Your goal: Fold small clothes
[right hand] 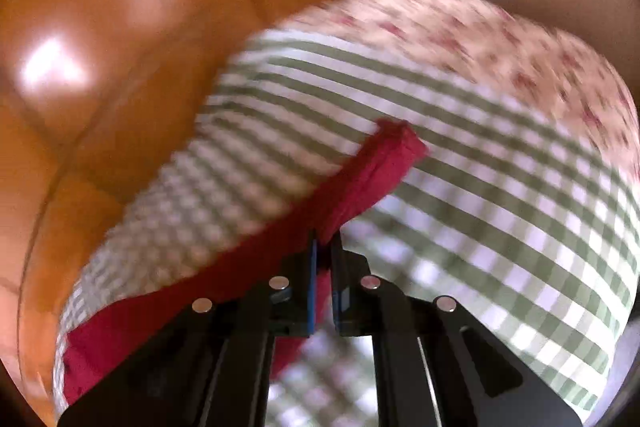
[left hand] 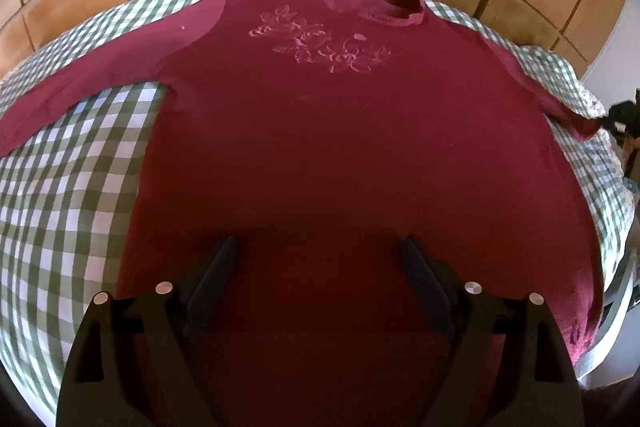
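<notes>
Right claw (right hand: 325, 247) pinches maroon top's (left hand: 340, 147) sleeve (right hand: 372, 167), cuff pointing away; left claw (left hand: 318, 247) wide apart over the hem, body stretching ahead

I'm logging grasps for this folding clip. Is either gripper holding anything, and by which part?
The right gripper is shut on the maroon sweater's sleeve, short of the cuff. The left gripper is open above the sweater body, holding nothing.

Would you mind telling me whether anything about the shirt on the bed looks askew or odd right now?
Mostly tidy: the maroon shirt lies flat on the checked sheet. Its collar is rumpled and folded over. The right gripper pinches one sleeve, bunching it. The left gripper is open above the hem.
</notes>
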### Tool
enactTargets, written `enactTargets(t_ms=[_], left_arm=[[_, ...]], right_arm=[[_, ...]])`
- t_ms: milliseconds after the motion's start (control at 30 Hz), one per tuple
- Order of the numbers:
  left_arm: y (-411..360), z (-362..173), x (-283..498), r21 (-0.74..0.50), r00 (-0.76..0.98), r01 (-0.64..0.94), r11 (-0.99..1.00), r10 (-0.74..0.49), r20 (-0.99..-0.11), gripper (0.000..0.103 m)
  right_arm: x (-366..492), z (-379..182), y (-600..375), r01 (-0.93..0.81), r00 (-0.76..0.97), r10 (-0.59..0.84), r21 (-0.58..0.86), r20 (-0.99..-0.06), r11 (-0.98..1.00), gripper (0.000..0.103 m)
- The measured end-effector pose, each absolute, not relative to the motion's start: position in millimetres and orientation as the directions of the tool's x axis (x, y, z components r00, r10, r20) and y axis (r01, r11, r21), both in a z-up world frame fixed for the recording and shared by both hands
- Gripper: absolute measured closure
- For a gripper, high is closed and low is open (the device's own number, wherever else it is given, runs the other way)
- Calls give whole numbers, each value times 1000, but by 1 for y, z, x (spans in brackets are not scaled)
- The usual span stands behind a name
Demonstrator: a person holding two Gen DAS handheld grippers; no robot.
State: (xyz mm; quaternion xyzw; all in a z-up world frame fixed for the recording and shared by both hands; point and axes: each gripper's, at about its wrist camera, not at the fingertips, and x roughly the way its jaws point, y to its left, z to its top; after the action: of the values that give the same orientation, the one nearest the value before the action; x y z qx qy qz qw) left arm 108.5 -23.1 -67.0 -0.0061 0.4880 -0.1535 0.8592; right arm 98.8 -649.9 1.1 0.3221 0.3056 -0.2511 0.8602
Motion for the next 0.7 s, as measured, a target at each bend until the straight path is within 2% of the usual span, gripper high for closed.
enactTargets(t_ms=[267, 467, 500, 533, 567, 600, 633, 700], left_arm=[[0, -48, 110, -292, 505, 212, 933, -360, -784, 20], [17, -33, 112, -371, 531, 190, 909, -413, -740, 20], [19, -30, 113, -379, 536, 190, 906, -419, -732, 20], [21, -28, 114, -387, 539, 192, 902, -426, -727, 20], [22, -26, 115, -394, 541, 196, 898, -434, -720, 21], [24, -24, 116, -399, 545, 201, 895, -441, -713, 23], [25, -21, 119, -403, 551, 204, 892, -445, -706, 25], [26, -19, 124, -411, 549, 211, 887, -456, -701, 30]], right_arm=[[160, 61, -492, 253, 815, 51, 434, -577, 865, 98], [212, 78, -321, -92, 766, 365, 472, -529, 877, 98], [216, 79, -302, -138, 749, 410, 482, -520, 865, 95], [220, 79, -286, -169, 734, 445, 496, -513, 851, 89], [221, 80, -275, -192, 725, 474, 514, -500, 836, 78], [220, 81, -268, -208, 724, 494, 530, -481, 822, 39], [215, 82, -266, -207, 743, 487, 535, -458, 819, 33], [207, 78, -272, -198, 748, 487, 548, -452, 813, 33]])
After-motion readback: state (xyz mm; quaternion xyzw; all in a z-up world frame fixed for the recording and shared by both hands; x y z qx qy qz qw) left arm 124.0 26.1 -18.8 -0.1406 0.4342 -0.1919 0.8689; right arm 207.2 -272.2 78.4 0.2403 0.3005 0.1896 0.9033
